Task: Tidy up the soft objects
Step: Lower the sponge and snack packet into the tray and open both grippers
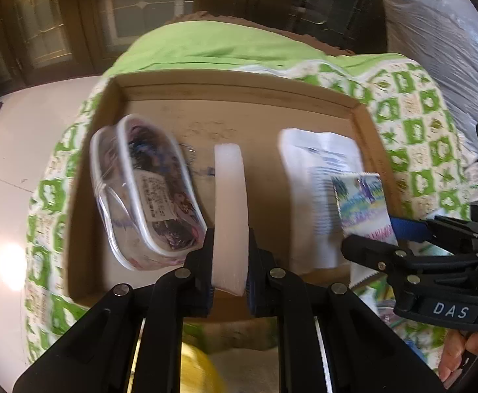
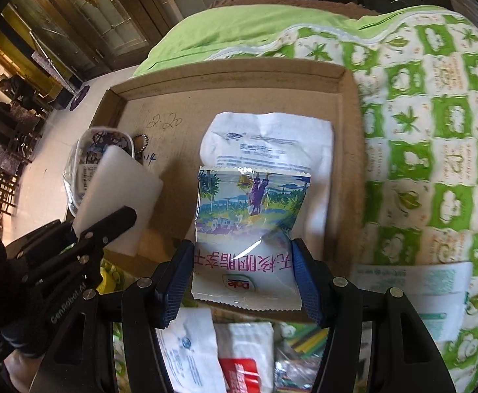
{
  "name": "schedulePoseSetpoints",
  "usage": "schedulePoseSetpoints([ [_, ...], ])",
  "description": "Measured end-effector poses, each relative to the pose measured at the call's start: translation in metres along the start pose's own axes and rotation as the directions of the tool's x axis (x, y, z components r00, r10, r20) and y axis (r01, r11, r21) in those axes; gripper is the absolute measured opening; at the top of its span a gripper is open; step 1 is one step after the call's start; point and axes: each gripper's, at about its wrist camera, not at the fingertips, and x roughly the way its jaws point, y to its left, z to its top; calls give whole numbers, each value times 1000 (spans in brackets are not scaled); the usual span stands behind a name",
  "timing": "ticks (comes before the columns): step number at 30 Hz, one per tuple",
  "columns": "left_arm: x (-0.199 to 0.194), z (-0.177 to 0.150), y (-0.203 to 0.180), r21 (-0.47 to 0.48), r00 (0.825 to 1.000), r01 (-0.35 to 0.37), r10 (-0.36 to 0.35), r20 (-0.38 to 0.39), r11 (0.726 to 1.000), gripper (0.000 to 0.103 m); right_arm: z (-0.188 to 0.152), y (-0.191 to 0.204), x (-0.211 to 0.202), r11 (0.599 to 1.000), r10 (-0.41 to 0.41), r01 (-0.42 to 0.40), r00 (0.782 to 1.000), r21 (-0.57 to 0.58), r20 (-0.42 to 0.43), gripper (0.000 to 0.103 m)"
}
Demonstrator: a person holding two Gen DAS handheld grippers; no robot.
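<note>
A shallow cardboard tray [image 1: 366,121] [image 2: 347,104] lies on a green patterned quilt. My left gripper [image 1: 229,255] is shut on a white foam sponge [image 1: 229,203] [image 2: 121,190], held on edge over the tray's middle. My right gripper [image 2: 243,275] [image 1: 370,232] is shut on a colourful snack packet [image 2: 248,222] [image 1: 363,203], held above a white tissue pack [image 2: 271,137] [image 1: 307,177] in the tray's right part. A clear pouch with a printed figure [image 1: 147,193] [image 2: 88,150] lies in the tray's left part.
The quilt [image 2: 435,131] [image 1: 412,124] covers a bed, with a plain green cover [image 1: 206,46] behind the tray. More white and red packets [image 2: 242,357] lie in front of the tray. White floor [image 1: 19,150] lies to the left. A grey plastic bag [image 1: 435,32] stands far right.
</note>
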Motion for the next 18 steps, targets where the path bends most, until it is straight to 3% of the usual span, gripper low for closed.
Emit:
schedulePoseSetpoints([
  [3, 5, 1, 11, -8, 999, -38, 38, 1, 999, 12, 4, 6, 10, 1000, 4, -4, 1000, -8, -12, 59],
  [6, 7, -1, 17, -19, 1000, -28, 28, 1, 999, 12, 8, 13, 18, 1000, 3, -3, 1000, -24, -16, 59],
  [10, 8, -3, 8, 25, 999, -54, 54, 5, 998, 12, 12, 17, 26, 1000, 2, -3, 1000, -28, -21, 60],
  [11, 8, -4, 5, 38, 998, -59, 59, 5, 997, 15, 12, 17, 27, 1000, 3, -4, 1000, -28, -19, 61],
  [14, 7, -7, -2, 60, 997, -82, 81, 12, 995, 35, 12, 14, 27, 1000, 3, -3, 1000, -25, -15, 64],
  [17, 4, -8, -2, 44, 997, -79, 78, 16, 996, 40, 11, 12, 25, 1000, 1, -1, 1000, -9, -10, 68],
  [18, 2, -8, -1, 34, 997, -73, 73, 12, 997, 45, 11, 10, 23, 1000, 2, -2, 1000, -4, -7, 74],
])
